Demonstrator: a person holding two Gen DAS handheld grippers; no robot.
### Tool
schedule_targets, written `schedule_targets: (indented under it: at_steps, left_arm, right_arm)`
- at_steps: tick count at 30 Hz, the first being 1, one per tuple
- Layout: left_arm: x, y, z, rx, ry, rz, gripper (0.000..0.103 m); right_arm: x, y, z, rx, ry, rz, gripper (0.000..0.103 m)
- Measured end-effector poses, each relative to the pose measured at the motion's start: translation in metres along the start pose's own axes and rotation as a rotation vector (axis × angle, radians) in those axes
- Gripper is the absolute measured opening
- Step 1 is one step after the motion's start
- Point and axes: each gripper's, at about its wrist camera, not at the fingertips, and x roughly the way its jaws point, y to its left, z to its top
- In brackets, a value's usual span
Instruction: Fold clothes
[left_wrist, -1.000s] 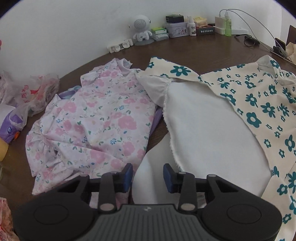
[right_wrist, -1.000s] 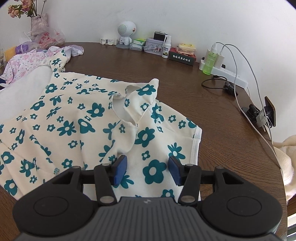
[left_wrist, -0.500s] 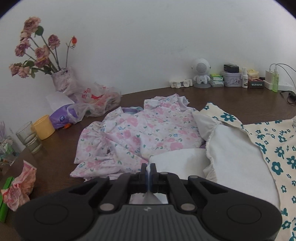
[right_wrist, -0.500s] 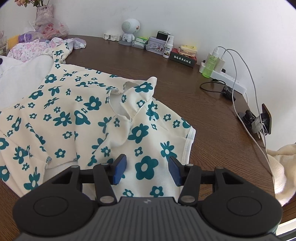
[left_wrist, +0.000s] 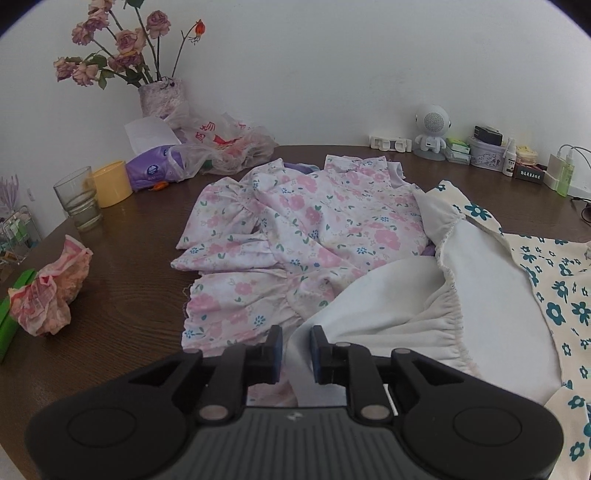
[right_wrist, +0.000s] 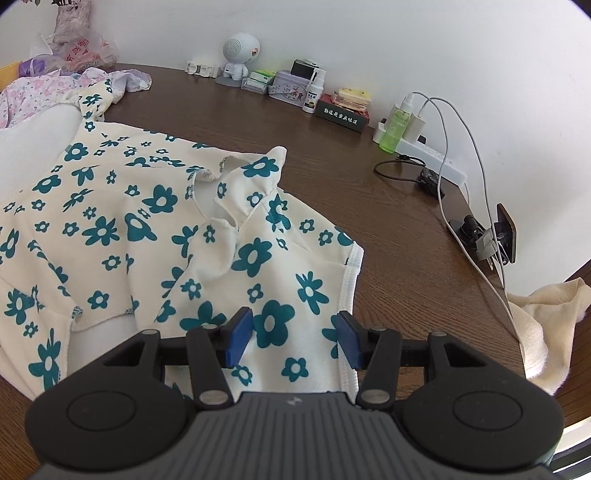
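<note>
A: Since a second ago your left tongs (left_wrist: 296, 349) have swung away from the white lining and toward the vase side of the desk (left_wrist: 140, 266). Half a second back they were pinched flat on a white fold; now the jaws are opening.

B: Is cloth between them?

A: Yes. A strip of the white lining (left_wrist: 391, 306) runs up through the gap, but the pads stand clear of it on both sides, so nothing is pinched.

B: And my right tongs?

A: Your right tongs (right_wrist: 294, 336) have kept their place, jaws spread about halfway, hanging just over the dress (right_wrist: 122, 229), the cream one with teal flowers. I cannot tell whether the pads touch it. A big teal flower shows between them. They grip nothing.

B: Where does the dress lie?

A: Spread on the desk, collar up, one short sleeve near the right tongs. Its white lining is turned out on the left side, with a gathered seam showing in the left view.

B: What's beside it?

A: The pink floral garment (left_wrist: 295, 236) lies crumpled just beside the lining, its hem partly under that white fold. Further left you have a crumpled pink wrapper (left_wrist: 51, 291), a glass (left_wrist: 78, 199), a yellow cup (left_wrist: 110, 182), and roses in a vase (left_wrist: 162, 98). Along the wall stand a small white robot figure (right_wrist: 238, 55), tins and bottles, and a power strip (right_wrist: 439, 162) with cables.
</note>
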Motion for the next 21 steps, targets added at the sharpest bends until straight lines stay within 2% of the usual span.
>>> schedule_targets:
  at_steps: [2,6,7,8,10,12,13,15,18,21]
  left_arm:
    - [-0.011,0.000,0.004,0.012,-0.043,-0.007,0.039]
    - [-0.027,-0.001,0.023,0.049,-0.124,-0.064,0.055]
    - [-0.024,-0.004,0.030,0.066,-0.127,-0.083,0.065]
    - [-0.018,-0.008,0.035,0.098,-0.114,-0.105,0.069]
    - [0.001,-0.021,0.044,0.165,-0.063,-0.150,0.068]
    - [0.020,-0.036,0.050,0.226,-0.005,-0.188,0.063]
    - [0.030,-0.043,0.051,0.255,0.009,-0.195,0.056]
    - [0.049,-0.057,0.055,0.311,0.038,-0.213,0.055]
    - [0.076,-0.067,0.059,0.340,0.111,-0.265,0.049]
    - [0.097,-0.069,0.060,0.350,0.198,-0.305,0.035]
  right_arm:
    - [0.000,-0.003,-0.001,0.020,0.001,0.012,0.050]
    - [0.001,-0.010,-0.002,0.072,0.007,0.043,0.050]
    - [0.001,-0.010,-0.002,0.076,0.007,0.048,0.050]
    - [0.001,-0.010,-0.002,0.078,0.006,0.050,0.050]
    - [0.001,-0.009,-0.003,0.075,0.001,0.046,0.050]
    - [0.000,-0.007,-0.004,0.071,-0.003,0.041,0.050]
    - [0.000,-0.007,-0.004,0.070,-0.006,0.041,0.050]
    - [0.000,-0.007,-0.005,0.073,-0.011,0.043,0.050]
    - [0.000,-0.008,-0.006,0.081,-0.016,0.049,0.050]
    - [-0.001,-0.008,-0.007,0.077,-0.020,0.051,0.050]
